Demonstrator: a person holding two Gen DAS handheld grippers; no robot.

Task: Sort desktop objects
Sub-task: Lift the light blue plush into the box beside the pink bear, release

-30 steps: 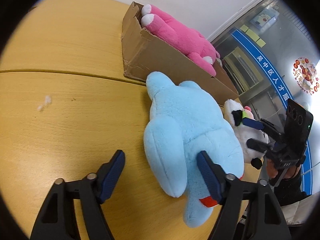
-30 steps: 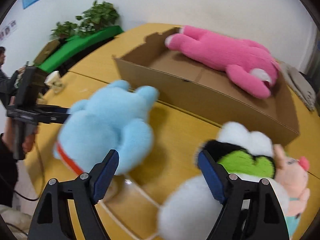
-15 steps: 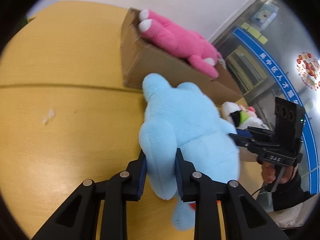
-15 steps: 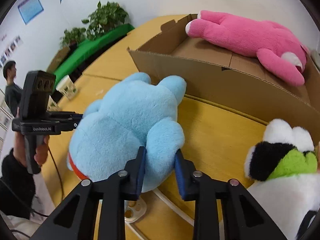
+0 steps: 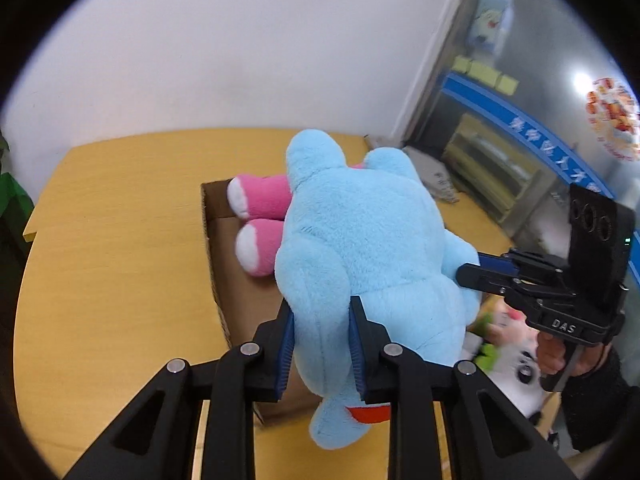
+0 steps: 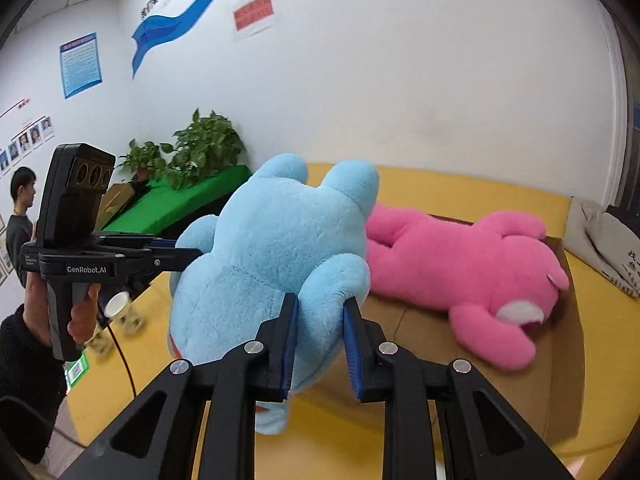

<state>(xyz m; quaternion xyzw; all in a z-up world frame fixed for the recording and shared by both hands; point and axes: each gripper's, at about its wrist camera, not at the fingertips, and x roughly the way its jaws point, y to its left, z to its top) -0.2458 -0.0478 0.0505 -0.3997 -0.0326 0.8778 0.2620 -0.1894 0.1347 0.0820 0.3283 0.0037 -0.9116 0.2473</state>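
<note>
Blue plush toy (image 5: 368, 248) held clear of the yellow surface (image 5: 112, 256), above the near wall of the cardboard box (image 5: 218, 280); left claw (image 5: 322, 340) pinching one limb of the toy, blue pads pressed into the fur; right claw (image 6: 318, 334) pinching the opposite limb, jaws having just closed further on it; pink plush toy (image 6: 464, 268) lying lengthwise inside the box (image 6: 564, 360), its white-soled feet beside the blue toy; white plush with green patch (image 5: 508, 360) blurred, low behind the right claw.
</note>
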